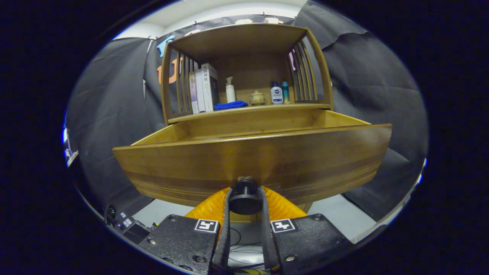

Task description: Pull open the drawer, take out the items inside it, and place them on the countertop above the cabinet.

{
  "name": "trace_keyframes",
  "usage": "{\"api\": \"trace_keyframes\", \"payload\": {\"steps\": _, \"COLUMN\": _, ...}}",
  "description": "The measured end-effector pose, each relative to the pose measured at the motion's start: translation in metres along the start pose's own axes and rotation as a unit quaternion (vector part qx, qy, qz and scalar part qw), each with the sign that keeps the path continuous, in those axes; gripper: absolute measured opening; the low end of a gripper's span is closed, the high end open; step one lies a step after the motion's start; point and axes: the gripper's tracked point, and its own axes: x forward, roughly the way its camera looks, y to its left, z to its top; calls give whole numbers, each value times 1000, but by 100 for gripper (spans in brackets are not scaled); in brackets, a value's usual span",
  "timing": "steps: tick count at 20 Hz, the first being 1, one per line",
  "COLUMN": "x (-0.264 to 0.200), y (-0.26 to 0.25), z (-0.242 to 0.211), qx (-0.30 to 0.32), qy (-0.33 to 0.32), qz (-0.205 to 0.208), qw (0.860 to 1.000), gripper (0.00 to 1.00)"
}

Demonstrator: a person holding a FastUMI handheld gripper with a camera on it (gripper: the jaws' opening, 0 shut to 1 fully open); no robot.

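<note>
A wooden drawer [252, 160] stands pulled out from the cabinet, its wide front panel close in front of me. A dark round knob [245, 198] sits at the middle of that panel. My gripper [245, 200] is shut on the knob, one finger pressing each side. The drawer's inside is hidden behind its front wall, so whatever it holds cannot be seen. Beyond the drawer lies the countertop [248, 109], under a wooden shelf hood.
On the countertop stand several books [202, 91], a white pump bottle [230, 91], a folded blue cloth [230, 105], a small lidded jar [257, 97] and two bottles [279, 93]. Slatted side walls flank them. Cables and a dark device [128, 225] lie on the floor below.
</note>
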Motion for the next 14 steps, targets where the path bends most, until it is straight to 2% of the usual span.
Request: {"api": "trace_keyframes", "payload": {"steps": 14, "x": -6, "y": -2, "z": -6, "qx": -10, "qy": 2, "qz": 0, "qw": 1000, "gripper": 37}}
